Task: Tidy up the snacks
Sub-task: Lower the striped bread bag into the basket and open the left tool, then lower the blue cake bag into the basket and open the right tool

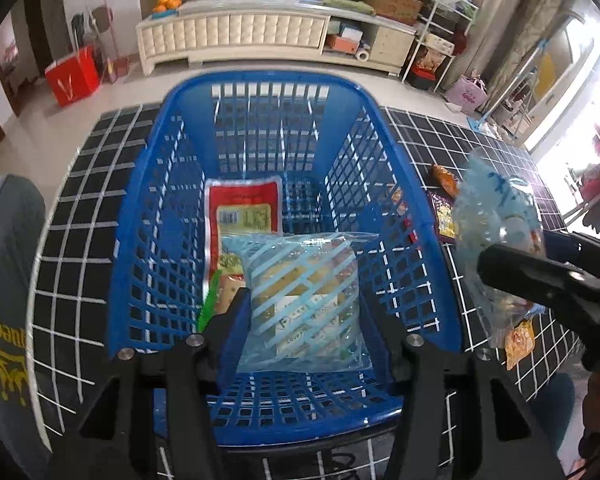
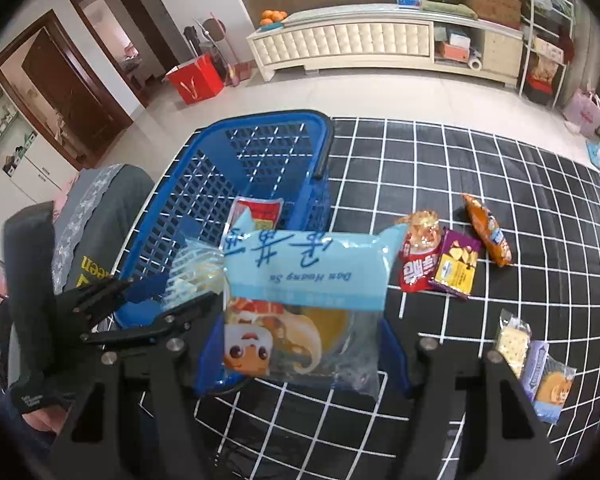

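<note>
A blue plastic basket (image 1: 260,78) stands on the black grid cloth, with a red snack pack (image 1: 244,208) lying in it. My left gripper (image 1: 304,320) is shut on a clear bag with pale blue stripes (image 1: 304,280), held low inside the basket over the red pack. My right gripper (image 2: 300,344) is shut on a light blue pastry bag with a cartoon face (image 2: 304,280), held in the air just right of the basket (image 2: 260,118). In the left wrist view that bag (image 1: 496,232) and the right gripper (image 1: 540,280) show at the right edge.
Loose snacks lie on the cloth right of the basket: a red pack (image 2: 418,268), a purple and yellow pack (image 2: 456,272), an orange pack (image 2: 488,230), and a cracker pack (image 2: 512,344) with two more beside it. A grey-covered chair (image 2: 100,220) stands left of the table.
</note>
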Demonstrator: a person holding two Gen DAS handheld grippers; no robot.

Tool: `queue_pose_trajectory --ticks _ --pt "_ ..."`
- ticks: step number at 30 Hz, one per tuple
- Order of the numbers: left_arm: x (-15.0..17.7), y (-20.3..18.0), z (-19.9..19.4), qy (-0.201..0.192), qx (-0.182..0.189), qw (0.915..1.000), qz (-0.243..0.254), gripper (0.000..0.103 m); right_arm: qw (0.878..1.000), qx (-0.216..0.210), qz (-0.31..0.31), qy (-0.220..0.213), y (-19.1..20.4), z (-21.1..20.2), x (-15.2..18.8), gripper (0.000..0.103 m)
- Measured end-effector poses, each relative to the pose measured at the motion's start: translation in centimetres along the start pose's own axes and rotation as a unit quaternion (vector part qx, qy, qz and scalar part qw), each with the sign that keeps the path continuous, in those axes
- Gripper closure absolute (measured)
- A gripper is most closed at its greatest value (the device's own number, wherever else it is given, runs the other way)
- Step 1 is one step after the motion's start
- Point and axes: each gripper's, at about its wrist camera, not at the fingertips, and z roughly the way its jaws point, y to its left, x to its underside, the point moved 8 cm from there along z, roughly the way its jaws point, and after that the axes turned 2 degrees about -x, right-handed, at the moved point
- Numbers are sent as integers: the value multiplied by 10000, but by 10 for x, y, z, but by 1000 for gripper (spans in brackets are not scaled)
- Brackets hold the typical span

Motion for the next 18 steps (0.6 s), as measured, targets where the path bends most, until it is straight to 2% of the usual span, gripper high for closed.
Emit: queue_pose_trajectory --ticks 2,4,5,9,18 --pt "4 -1 4 125 84 9999 -33 49 10000 -1 -24 -31 2 -2 0 32" --pt "7 -3 3 153 146 9998 21 36 9999 23 -93 -82 4 -6 -1 32" --pt "7 -5 -2 66 121 9999 92 35 9999 46 -113 -84 5 -7 0 32" --pt "4 -7 -21 -130 127 9996 204 34 9999 16 -59 -109 13 -14 -1 32" --pt "-4 22 -82 -689 39 9976 -85 34 9992 25 -309 -235 47 -30 -8 32"
